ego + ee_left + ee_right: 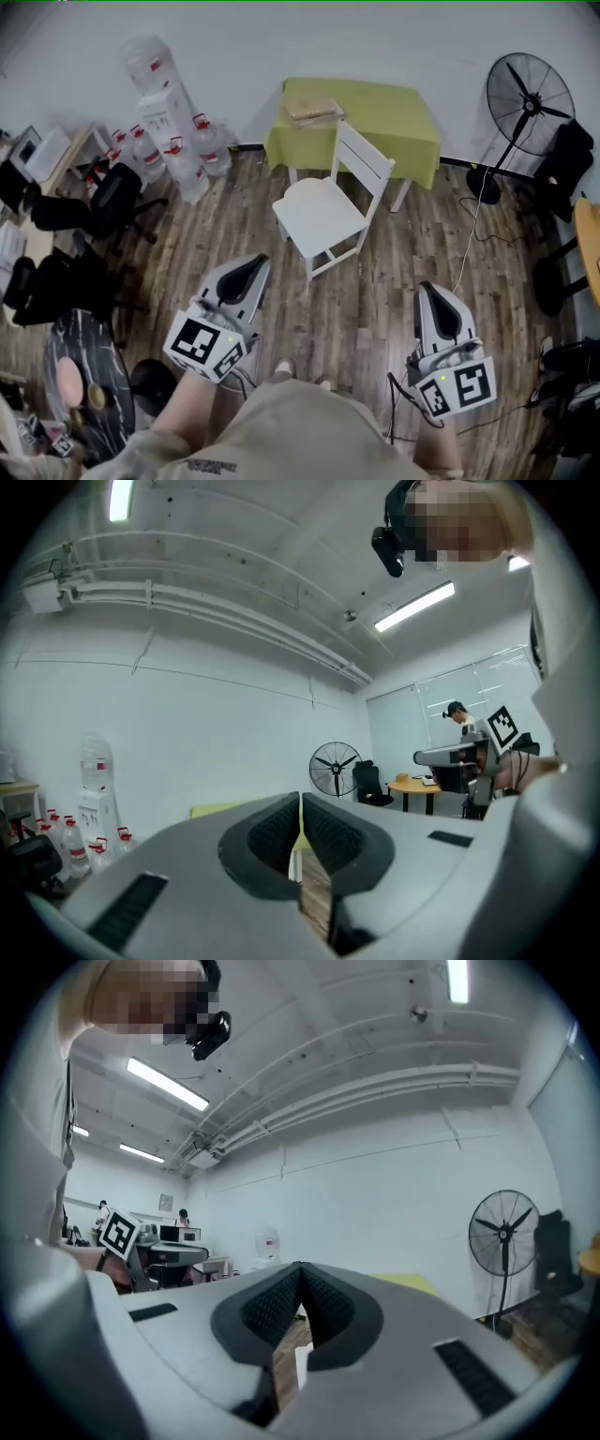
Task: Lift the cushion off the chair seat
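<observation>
A white wooden chair (330,201) stands on the plank floor in the head view, its back toward the green table. Its seat (317,212) looks white and smooth, and I cannot tell a cushion apart from the seat itself. My left gripper (247,271) hovers short of the chair, near its front left, shut with nothing in it. My right gripper (428,292) is off to the chair's right, also shut and empty. The left gripper (300,800) and the right gripper (300,1267) each point level in their own views, pads together.
Behind the chair a green-clothed table (398,117) carries a flat tan item (314,110). A standing fan (528,94) is at the right, a water dispenser with bottles (167,108) at the left, black office chairs (98,202) further left. A cable (473,234) trails across the floor.
</observation>
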Demonstrator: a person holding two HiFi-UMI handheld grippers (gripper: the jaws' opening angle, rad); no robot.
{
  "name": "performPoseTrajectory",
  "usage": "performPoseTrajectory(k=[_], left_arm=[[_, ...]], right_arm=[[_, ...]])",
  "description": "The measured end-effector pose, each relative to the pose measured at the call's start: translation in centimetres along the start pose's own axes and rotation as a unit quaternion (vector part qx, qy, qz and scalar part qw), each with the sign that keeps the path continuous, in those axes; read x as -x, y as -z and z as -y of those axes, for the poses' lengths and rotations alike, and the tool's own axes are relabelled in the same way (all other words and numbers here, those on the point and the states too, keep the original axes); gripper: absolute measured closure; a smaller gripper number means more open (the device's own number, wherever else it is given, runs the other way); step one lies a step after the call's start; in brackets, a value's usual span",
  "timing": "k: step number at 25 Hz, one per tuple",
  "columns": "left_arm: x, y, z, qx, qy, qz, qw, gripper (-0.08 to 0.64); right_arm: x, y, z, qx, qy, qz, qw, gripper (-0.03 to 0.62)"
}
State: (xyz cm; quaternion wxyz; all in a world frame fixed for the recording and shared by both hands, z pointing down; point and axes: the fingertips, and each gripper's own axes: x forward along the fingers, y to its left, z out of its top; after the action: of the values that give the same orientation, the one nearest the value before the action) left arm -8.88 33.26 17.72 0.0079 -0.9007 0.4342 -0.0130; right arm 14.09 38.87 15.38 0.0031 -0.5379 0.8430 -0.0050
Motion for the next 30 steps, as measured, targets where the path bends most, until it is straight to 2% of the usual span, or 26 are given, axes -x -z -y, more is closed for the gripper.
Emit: performPoseTrajectory(k=[4,7,8,9,10,14,16,21,25,30], left_arm=[[-0.4,0.2,2.2,0.005,-0.010,0.004,0.9999,0.532],[-0.6,-0.2,2.4,0.025,-0.047,0.022,0.9983,0.529],[-0.7,-0.4,2.3,0.036,-0.057,0.031,0.9972,0.433],[-0.7,-0.5,2.2,0.045,-0.065,0.035,0.9963,0.311],[-0.8,-0.5,2.2,0.046,-0.071,0.035,0.9958,0.287],[-1.0,0.3,2.0,0.017,-0.081,0.024,0.9963,0.287],[-1.6,0.8,2.1,0.013,-0.080,0.019,0.9965,0.287],[-3.4,2.5,1.4,0.030,-0.077,0.012,0.9965,0.287],[-5.2,3.5,-0.2,0.031,-0.090,0.009,0.9954,0.287],[-7.6,4.7,-2.5,0.032,-0.086,-0.004,0.9958,0.286]], right_arm=[[1.6,0.2,1.1,0.016,-0.006,0.009,1.000,0.577],[2.2,0.3,2.0,0.047,0.006,0.014,0.999,0.577],[2.3,0.3,2.2,0.041,0.001,0.017,0.999,0.560],[2.3,0.3,2.4,0.032,-0.006,0.018,0.999,0.359],[2.4,0.4,2.6,0.026,-0.010,0.018,0.999,0.278],[2.2,1.0,3.6,0.041,-0.002,0.007,0.999,0.279],[1.9,1.5,4.2,0.034,0.003,0.005,0.999,0.281],[0.6,3.5,6.1,0.005,0.005,-0.010,1.000,0.281],[-1.3,5.2,7.2,-0.004,0.002,-0.024,1.000,0.295],[-4.5,6.7,8.7,-0.022,0.005,-0.038,0.999,0.296]])
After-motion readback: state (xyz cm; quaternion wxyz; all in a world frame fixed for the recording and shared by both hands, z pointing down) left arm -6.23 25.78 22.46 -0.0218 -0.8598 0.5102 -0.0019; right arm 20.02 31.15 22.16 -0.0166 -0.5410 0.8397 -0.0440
